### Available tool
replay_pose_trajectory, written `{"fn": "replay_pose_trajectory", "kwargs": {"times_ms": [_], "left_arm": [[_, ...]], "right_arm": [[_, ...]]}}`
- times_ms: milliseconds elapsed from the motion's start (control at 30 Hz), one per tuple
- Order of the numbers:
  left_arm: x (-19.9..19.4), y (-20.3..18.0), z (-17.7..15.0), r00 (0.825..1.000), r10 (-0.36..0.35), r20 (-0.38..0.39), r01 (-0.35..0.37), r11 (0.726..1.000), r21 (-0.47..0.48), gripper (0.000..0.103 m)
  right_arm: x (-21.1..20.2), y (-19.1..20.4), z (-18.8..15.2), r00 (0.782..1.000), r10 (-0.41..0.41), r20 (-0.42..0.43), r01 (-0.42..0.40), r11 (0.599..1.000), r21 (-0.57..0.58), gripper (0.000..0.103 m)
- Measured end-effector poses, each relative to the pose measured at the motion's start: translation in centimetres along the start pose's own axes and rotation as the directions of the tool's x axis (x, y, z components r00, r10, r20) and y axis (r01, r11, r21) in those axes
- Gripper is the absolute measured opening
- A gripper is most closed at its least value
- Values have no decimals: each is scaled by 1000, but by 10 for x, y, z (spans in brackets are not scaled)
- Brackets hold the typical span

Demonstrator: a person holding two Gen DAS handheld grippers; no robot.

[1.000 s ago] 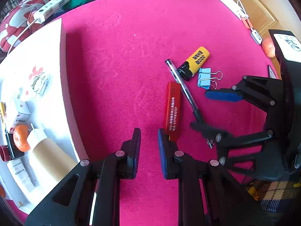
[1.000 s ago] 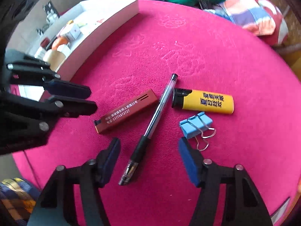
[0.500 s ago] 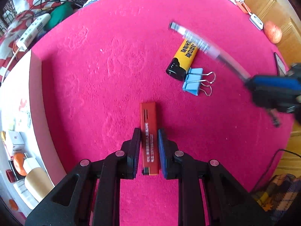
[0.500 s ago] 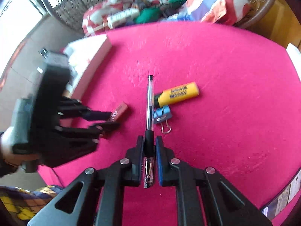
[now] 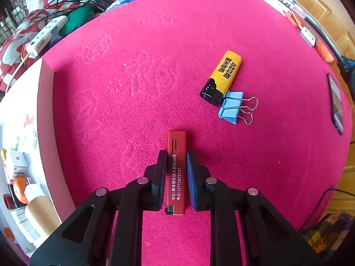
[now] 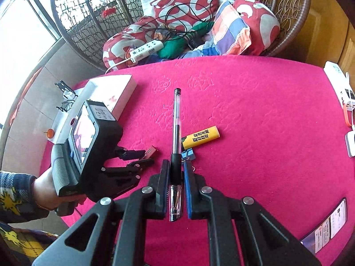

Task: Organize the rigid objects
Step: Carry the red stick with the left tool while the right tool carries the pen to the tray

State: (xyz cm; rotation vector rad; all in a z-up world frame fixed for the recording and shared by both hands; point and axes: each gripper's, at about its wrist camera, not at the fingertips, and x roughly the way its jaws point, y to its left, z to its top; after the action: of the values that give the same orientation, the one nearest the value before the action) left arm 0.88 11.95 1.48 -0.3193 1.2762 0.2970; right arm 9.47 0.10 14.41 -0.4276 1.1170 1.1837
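Note:
My left gripper [image 5: 176, 158] is shut on a red lighter [image 5: 176, 153] with white print and holds it over the pink tablecloth [image 5: 144, 93]. It shows in the right wrist view [image 6: 142, 158] with the red lighter [image 6: 152, 151] in it. My right gripper [image 6: 175, 166] is shut on a clear black-ink pen [image 6: 176, 130], held well above the table, pointing away. A yellow lighter [image 5: 223, 77] and a blue binder clip [image 5: 231, 109] lie together on the cloth, right of centre; both show in the right wrist view, the yellow lighter [image 6: 202, 137] and the clip [image 6: 188, 155].
A white box [image 5: 20, 133] with small items stands at the table's left edge. A phone [image 5: 336, 104] lies at the right edge. A power strip [image 6: 146, 48], cables and cushions [image 6: 188, 6] fill a wicker chair behind the table.
Both grippers closed and lifted: the left took the red lighter, the right took the pen and raised it high off the cloth. The yellow lighter and clip stayed put.

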Motion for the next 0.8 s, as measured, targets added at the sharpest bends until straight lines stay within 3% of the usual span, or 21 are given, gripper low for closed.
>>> {"fn": "replay_pose_trajectory", "kwargs": {"times_ms": [233,400,500,633,733,800], "left_arm": [[-19,11,-14,999,-33,38,35,998,-52,16],[-64,16,-4,987,-18,160,31,996,-78,16],[-105,23,3,963,6,269,20,995,-96,16],[-171,37,8,908,40,418,21,990,-140,16],[-211,49,9,868,81,489,9,984,-178,17],[-227,59,3,854,110,509,-4,979,-204,17]], "right_arm": [[-14,0,8,999,11,48,-11,1000,7,10],[-24,8,20,995,27,97,-28,1000,0,10],[-36,17,32,988,44,145,-42,999,-16,10],[-59,34,52,970,89,228,-79,995,-52,10],[-72,51,64,952,128,277,-107,990,-89,10],[-78,63,71,942,154,298,-125,985,-116,10]]}}
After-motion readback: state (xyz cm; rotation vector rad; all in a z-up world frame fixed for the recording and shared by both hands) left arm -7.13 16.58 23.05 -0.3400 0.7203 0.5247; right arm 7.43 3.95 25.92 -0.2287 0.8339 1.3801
